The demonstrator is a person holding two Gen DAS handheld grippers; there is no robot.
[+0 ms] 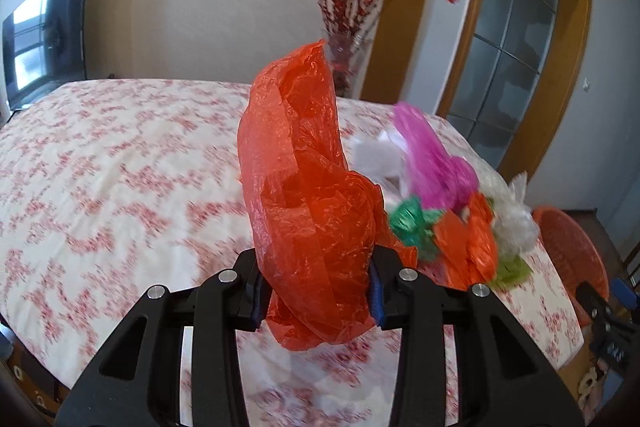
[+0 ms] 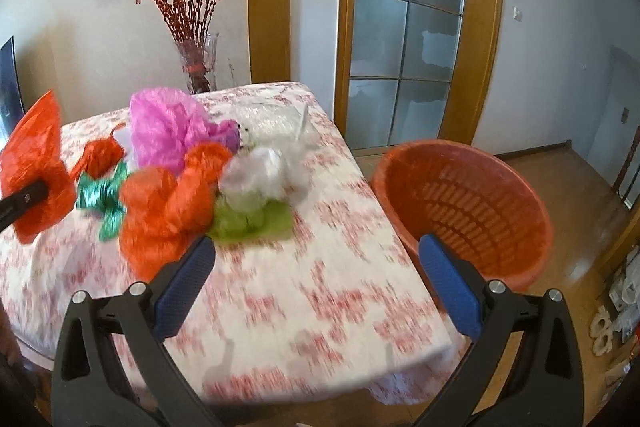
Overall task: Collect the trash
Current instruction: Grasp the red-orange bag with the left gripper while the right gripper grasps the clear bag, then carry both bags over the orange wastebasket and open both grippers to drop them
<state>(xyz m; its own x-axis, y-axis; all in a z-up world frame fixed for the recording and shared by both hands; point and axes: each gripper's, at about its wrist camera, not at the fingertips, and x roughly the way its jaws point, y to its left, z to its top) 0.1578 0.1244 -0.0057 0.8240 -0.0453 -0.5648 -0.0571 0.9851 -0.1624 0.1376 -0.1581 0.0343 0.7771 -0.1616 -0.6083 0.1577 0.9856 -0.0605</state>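
Red crinkled plastic fills our left gripper [image 1: 316, 291], whose blue pads pinch the red plastic bag [image 1: 308, 187] above the floral tablecloth [image 1: 120, 167]. Our right gripper [image 2: 316, 287] spreads wide and empty over that cloth. Beside the cloth's edge sits the orange basket [image 2: 464, 203], and the heap of crumpled bags [image 2: 192, 167] lies on the cloth.

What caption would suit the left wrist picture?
Left tool pinching a crumpled red plastic bag above the floral tablecloth.

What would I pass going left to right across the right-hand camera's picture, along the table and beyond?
Red plastic bag in the left hand-held gripper → crumpled green foil → clear crumpled plastic → orange plastic basket.
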